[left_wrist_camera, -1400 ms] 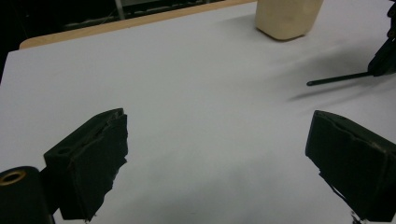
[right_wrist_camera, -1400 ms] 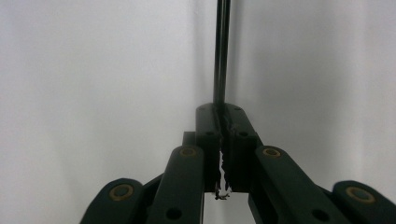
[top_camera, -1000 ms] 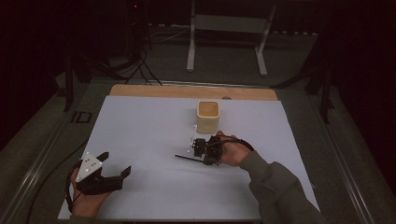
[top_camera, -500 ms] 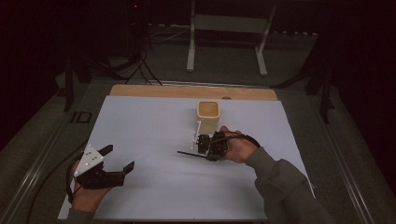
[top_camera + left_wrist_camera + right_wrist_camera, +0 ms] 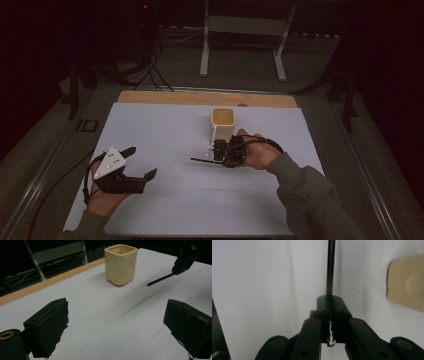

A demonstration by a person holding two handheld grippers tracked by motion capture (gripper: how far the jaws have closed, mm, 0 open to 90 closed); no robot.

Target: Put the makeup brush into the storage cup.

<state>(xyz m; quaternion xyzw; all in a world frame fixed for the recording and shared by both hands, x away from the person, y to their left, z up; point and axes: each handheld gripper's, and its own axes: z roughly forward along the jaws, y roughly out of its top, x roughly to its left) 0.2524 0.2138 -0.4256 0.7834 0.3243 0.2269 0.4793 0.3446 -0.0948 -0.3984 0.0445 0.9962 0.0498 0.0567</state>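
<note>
while a person works over a white tabletop [image 5: 165,125], the left gripper [image 5: 136,168] hangs above its near left part, jaws spread wide with nothing between them; in the left gripper view its two black pads [image 5: 47,325] frame bare white surface. near the middle, a thin black stick [image 5: 202,161] juts level to the left above the tabletop, clamped at one end in the right gripper [image 5: 219,152], whose jaws are closed tight on it; the right gripper view shows the stick [image 5: 330,267] running straight out from the pinched pads. just behind that gripper stands a cream square cup [image 5: 223,124], upright on the tabletop, apart from the stick. at right, the right hand [image 5: 257,152] wraps the gripper's body, grey sleeve [image 5: 310,200] trailing to the lower edge
</note>
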